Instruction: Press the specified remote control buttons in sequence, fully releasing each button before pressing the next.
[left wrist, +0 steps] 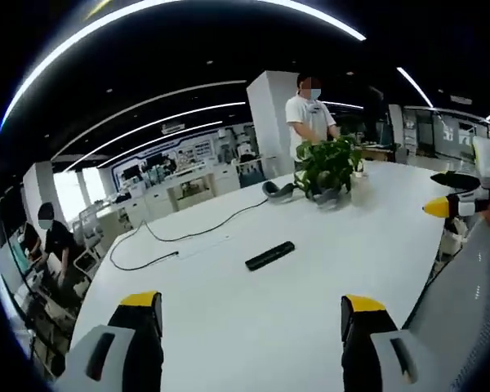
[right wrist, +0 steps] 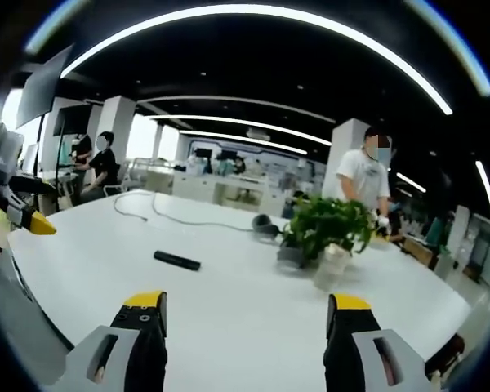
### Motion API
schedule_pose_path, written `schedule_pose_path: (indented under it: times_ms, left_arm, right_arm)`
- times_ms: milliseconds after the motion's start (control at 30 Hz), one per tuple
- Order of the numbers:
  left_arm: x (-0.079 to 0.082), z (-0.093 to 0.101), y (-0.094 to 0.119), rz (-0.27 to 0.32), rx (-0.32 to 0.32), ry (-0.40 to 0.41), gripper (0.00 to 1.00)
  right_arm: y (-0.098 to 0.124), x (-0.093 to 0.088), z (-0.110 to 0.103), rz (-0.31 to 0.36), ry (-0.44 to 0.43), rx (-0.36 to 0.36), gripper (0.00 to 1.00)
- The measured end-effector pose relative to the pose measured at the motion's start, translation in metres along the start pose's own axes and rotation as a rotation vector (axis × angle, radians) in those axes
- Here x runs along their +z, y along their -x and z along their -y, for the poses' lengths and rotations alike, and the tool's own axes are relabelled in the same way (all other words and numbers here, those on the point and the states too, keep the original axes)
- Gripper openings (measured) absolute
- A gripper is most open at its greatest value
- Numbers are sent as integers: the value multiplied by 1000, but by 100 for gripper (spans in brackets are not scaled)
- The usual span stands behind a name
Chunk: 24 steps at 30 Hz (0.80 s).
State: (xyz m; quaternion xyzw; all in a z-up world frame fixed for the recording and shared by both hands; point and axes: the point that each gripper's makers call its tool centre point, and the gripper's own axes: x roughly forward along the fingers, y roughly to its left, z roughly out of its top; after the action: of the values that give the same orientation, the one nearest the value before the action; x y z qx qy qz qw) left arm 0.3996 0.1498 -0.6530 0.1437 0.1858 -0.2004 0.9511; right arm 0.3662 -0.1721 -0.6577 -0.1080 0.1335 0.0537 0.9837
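A long white table point(left wrist: 327, 269) fills an open office lit by curved ceiling light strips. A black remote control point(left wrist: 269, 256) lies mid-table, near a potted plant point(left wrist: 329, 166). Left gripper point(left wrist: 253, 314) and right gripper point(right wrist: 245, 314) hover wide open, holding nothing.

White table point(left wrist: 310, 327) bears a black remote point(left wrist: 269, 256), black cable point(left wrist: 159, 237), potted plant point(left wrist: 331, 167), headphones point(left wrist: 278, 189)
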Motion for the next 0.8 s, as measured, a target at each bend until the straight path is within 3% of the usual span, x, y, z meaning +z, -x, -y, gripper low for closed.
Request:
schedule_pose_path:
  times_ms: [167, 467, 800]
  left_arm:
    - [18, -3, -25, -11, -65, 19, 86]
    - [48, 12, -71, -47, -243, -123, 76]
    - [42, 24, -126, -160, -374, -198, 65]
  right_arm:
    - [1, -2, -3, -15, -2, 16, 66]
    - [0, -8, -6, -52, -1, 35, 52]
    - [-2, -15, -15, -99, 17, 78, 26]
